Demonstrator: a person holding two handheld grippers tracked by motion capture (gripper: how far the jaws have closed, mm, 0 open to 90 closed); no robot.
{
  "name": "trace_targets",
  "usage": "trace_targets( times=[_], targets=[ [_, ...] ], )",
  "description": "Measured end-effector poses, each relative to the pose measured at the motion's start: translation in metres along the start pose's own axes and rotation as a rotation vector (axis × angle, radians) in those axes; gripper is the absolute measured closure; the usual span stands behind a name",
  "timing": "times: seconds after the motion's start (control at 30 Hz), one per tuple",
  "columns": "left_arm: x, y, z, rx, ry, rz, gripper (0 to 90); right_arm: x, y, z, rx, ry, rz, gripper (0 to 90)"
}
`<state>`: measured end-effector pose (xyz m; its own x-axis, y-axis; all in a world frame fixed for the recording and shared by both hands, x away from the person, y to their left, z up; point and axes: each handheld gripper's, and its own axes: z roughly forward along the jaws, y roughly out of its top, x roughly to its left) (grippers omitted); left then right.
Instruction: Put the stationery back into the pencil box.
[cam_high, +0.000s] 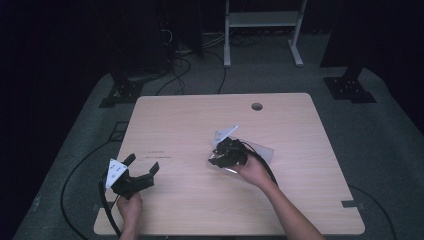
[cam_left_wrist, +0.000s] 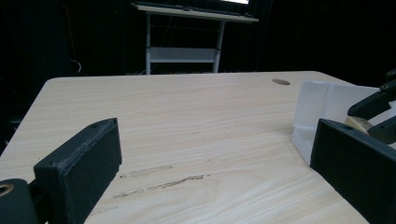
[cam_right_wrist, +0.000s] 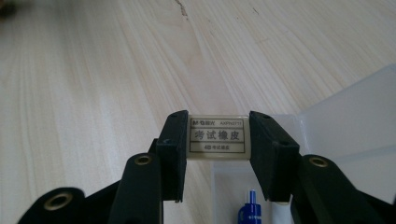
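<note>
The place is looking like a lab or recording studio rather than a home. A pale wooden table with rounded corners and a round cable hole (cam_high: 257, 106) is standing alone on grey carpet flooring (cam_high: 385, 145), and black curtains or dark walls are closing in the space on all sides. 2 black metal stand bases (cam_high: 348, 89) are sitting on the carpet at the table's far corners, the kind that carry camera or lighting rigs. Black cables (cam_high: 172, 82) are trailing across the floor toward dark equipment at the back. A white metal-framed bench with a lower shelf (cam_left_wrist: 183, 52) is standing behind the table.
</note>
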<state>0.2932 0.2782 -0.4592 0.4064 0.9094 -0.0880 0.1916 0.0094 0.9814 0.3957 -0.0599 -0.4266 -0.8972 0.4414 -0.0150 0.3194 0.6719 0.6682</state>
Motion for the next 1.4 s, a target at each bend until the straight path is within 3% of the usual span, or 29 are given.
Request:
trace_targets(
  times=[0.4, 0.97, 1.4],
  targets=[
    [-0.001, 0.000, 0.001, 0.003, -0.001, 0.005, 1.1, -0.017, -0.001, 0.007, 0.012, -0.003, 0.053, 58.2],
    [0.000, 0.000, 0.000, 0.000, -0.001, 0.003, 1.1, -0.027, -0.007, 0.025, 0.049, 0.001, 0.103, 58.2],
    [0.000, 0.000, 0.000, -0.001, -0.001, 0.001, 1.1, -0.030, -0.009, 0.033, 0.070, 0.010, 0.114, 58.2]
  ],
)
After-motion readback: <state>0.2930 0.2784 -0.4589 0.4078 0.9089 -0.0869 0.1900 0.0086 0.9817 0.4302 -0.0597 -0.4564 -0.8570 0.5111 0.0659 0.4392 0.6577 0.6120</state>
